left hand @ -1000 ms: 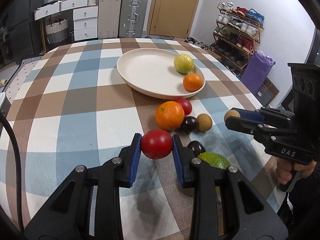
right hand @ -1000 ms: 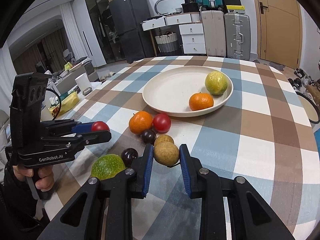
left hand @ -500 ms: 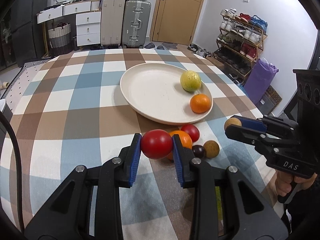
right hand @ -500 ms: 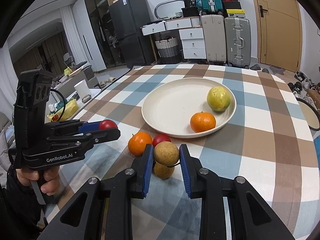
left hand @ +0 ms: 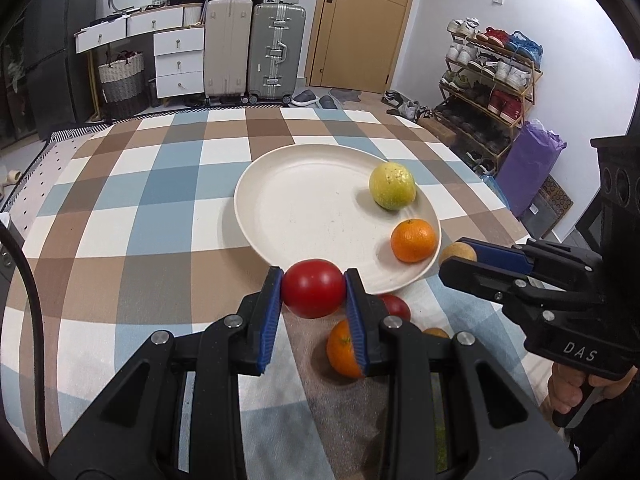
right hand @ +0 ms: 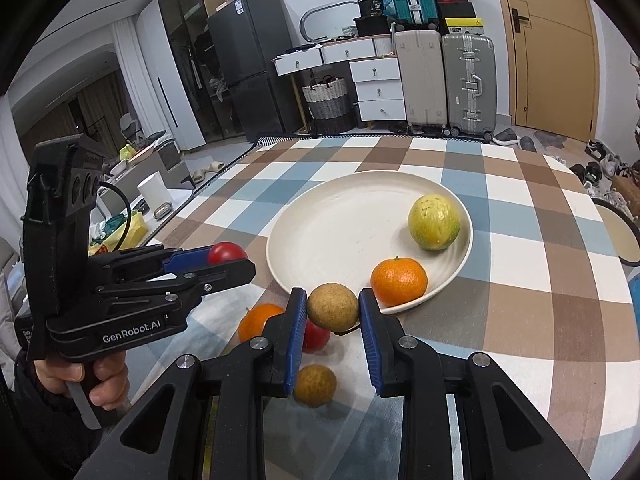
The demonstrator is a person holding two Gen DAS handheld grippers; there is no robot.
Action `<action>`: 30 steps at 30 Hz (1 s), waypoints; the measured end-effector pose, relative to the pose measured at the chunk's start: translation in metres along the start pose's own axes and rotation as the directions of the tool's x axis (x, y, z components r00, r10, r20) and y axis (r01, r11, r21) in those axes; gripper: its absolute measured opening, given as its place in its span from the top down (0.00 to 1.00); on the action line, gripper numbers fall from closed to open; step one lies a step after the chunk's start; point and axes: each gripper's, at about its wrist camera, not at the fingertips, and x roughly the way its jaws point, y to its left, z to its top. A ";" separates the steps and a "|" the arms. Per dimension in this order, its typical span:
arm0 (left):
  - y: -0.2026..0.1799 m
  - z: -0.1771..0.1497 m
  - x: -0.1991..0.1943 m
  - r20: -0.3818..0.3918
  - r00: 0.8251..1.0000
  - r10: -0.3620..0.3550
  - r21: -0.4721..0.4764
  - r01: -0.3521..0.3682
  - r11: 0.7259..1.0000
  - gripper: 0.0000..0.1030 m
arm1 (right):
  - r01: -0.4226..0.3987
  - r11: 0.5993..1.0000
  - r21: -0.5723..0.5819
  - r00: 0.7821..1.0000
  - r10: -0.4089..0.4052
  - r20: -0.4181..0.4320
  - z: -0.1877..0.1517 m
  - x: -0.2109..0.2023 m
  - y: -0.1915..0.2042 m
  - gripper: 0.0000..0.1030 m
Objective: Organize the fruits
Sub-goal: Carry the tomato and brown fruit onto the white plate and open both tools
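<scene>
your left gripper (left hand: 313,289) grasps the tomato (left hand: 313,288), hiding half an orange (left hand: 342,350) below; your right gripper (right hand: 332,314) grasps a brown fruit (right hand: 332,307), covering another tomato (right hand: 316,336).

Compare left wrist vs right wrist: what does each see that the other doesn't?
Left wrist only: shoe rack, purple bag, and the left hand-held gripper head-on, shut on the red tomato.

Right wrist only: black fridge, a brown round fruit loose on the cloth, and the right hand-held gripper head-on, shut on a brown fruit.

Both: plate holding a yellow-green fruit and a mandarin; suitcases; a loose orange.
</scene>
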 end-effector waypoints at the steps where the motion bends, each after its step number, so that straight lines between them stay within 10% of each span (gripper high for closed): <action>1: -0.001 0.002 0.002 0.001 1.000 0.002 0.002 -0.002 1.000 0.73 | -0.001 1.000 0.006 1.000 0.001 -0.002 0.002 0.002 -0.001 0.73; 30: 0.002 0.019 0.049 -0.037 0.999 0.028 0.025 -0.027 0.999 0.73 | 0.021 1.000 -0.001 0.998 -0.021 -0.051 0.011 0.039 -0.006 0.73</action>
